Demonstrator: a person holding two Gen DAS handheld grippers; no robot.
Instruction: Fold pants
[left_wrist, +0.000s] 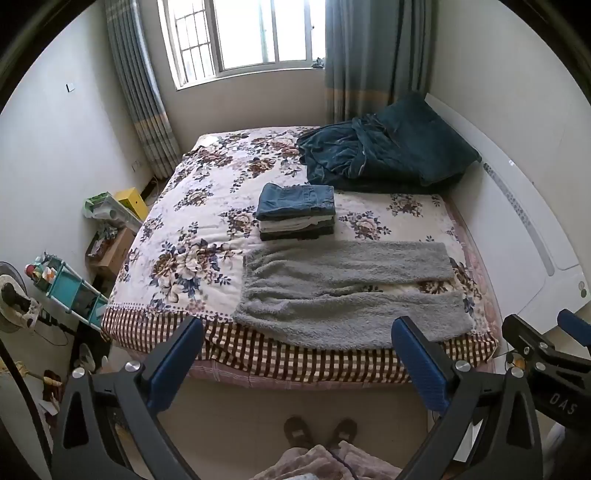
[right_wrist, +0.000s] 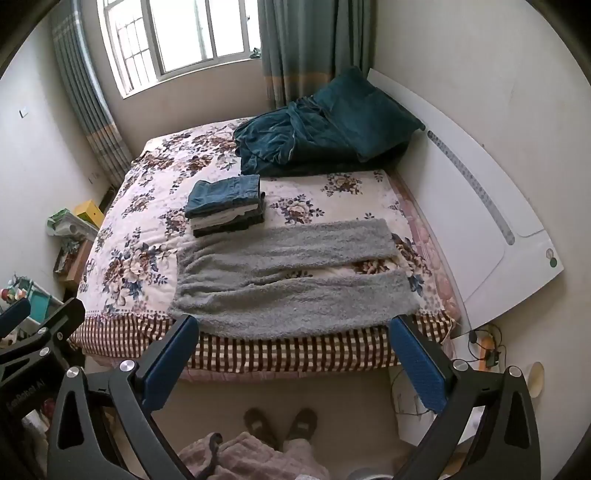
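Observation:
Grey fuzzy pants (left_wrist: 343, 291) lie spread flat on the near part of the bed, waist to the left and both legs running right, slightly apart; they also show in the right wrist view (right_wrist: 291, 277). My left gripper (left_wrist: 297, 328) is open and empty, held above the floor in front of the bed's near edge. My right gripper (right_wrist: 295, 326) is open and empty too, at about the same distance from the bed. Neither touches the pants. The right gripper's side shows at the right of the left wrist view (left_wrist: 546, 350).
A stack of folded clothes (left_wrist: 295, 212) sits behind the pants on the floral bedspread (left_wrist: 192, 229). A dark teal blanket and pillow (left_wrist: 384, 151) lie at the back right. A white headboard (left_wrist: 517, 221) is on the right. Shelves and boxes (left_wrist: 74, 288) stand on the left. My slippers (left_wrist: 317, 432) are below.

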